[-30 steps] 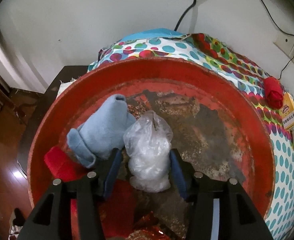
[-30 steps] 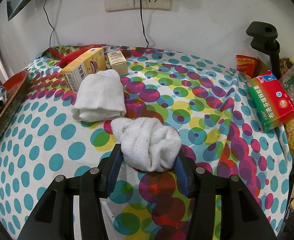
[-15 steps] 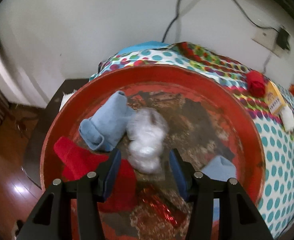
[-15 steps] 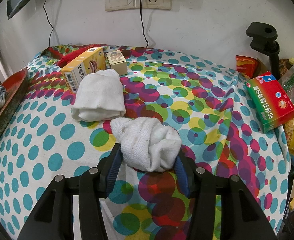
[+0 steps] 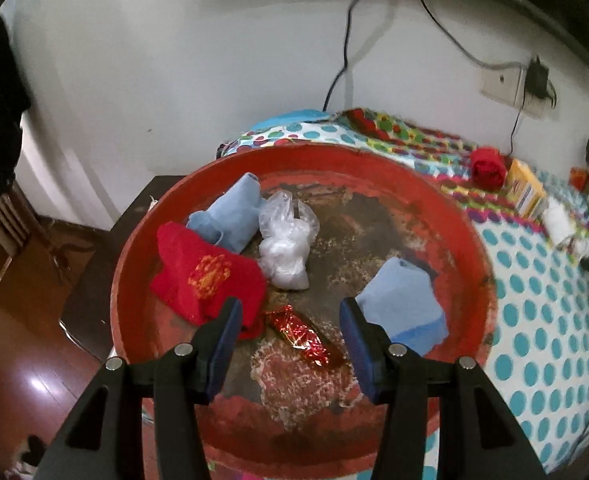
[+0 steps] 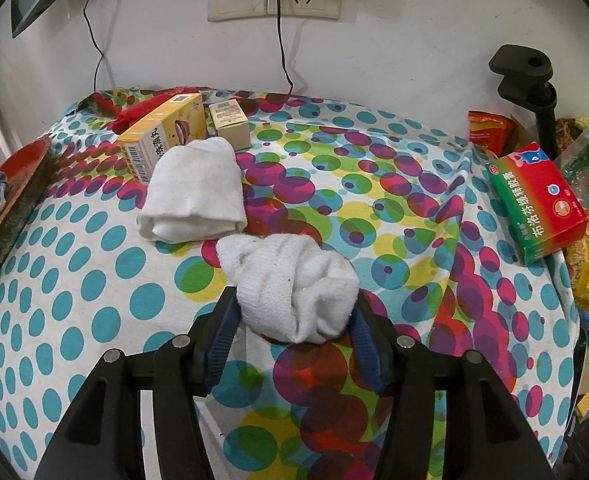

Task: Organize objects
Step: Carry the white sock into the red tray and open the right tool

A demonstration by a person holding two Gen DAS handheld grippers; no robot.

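A worn round red tray holds a light blue sock, a clear plastic bag, a red cloth, a red foil wrapper and a folded blue cloth. My left gripper hovers over the tray's near side, jaws opening, gripping nothing. The foil wrapper lies below the gap. On the dotted tablecloth, my right gripper has a white rolled sock between its pads. Its jaws are opening, and both pads still touch the sock.
A folded white cloth, a yellow box and a small beige box lie beyond the white sock. A red-green box and a black clamp sit at the right. A red sock lies behind the tray. The tray's edge is at far left.
The left gripper has drawn back and up from the plastic bag, which stays in the tray. More of the tray shows. The right gripper stays put with its jaws slightly wider.
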